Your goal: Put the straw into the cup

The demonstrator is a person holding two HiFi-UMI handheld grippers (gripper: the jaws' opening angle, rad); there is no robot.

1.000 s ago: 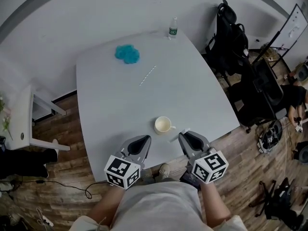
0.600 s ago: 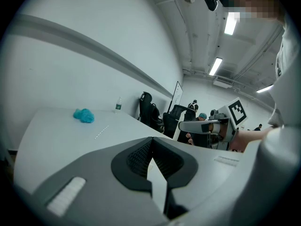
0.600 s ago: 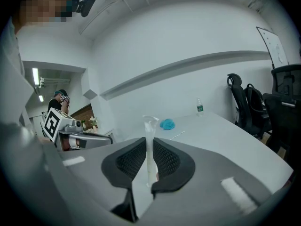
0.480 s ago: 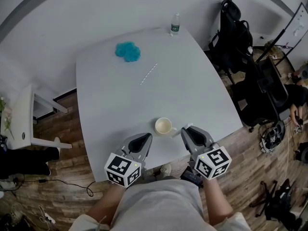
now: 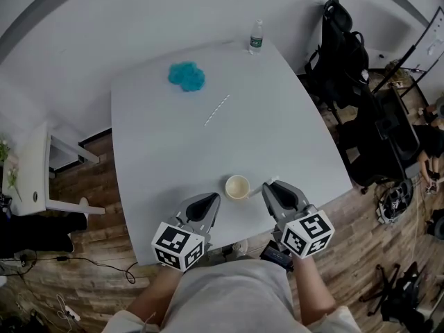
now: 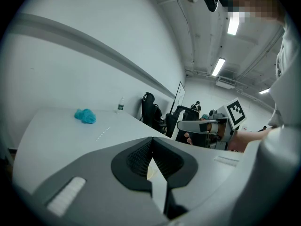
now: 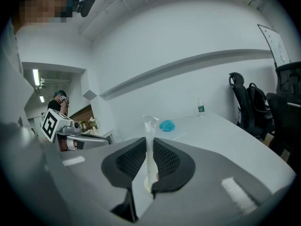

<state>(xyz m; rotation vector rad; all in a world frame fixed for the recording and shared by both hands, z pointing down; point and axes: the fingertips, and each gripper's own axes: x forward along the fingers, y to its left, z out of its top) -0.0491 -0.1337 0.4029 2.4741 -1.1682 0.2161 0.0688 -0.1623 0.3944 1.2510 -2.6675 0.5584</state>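
Observation:
A cream cup (image 5: 237,186) stands near the table's front edge, between my two grippers. My right gripper (image 5: 269,186) is just right of the cup and shut on a white wrapped straw (image 7: 150,145), which stands upright between its pads (image 7: 165,160). In the head view the straw (image 5: 258,189) sticks out toward the cup. The cup's rim (image 7: 147,186) shows low between the right jaws. My left gripper (image 5: 208,201) sits to the cup's left and nearer me, shut with nothing in it (image 6: 151,141). A second straw (image 5: 216,109) lies farther back on the table.
The white table (image 5: 159,144) also carries a blue cloth (image 5: 186,76) at the back left and a water bottle (image 5: 256,37) at the far corner. Black chairs (image 5: 347,54) stand to the right, and a white bench (image 5: 41,179) to the left.
Both grippers have edged forward, closer beside the cup. The right one still holds the straw; the cup and the far straw have not moved.

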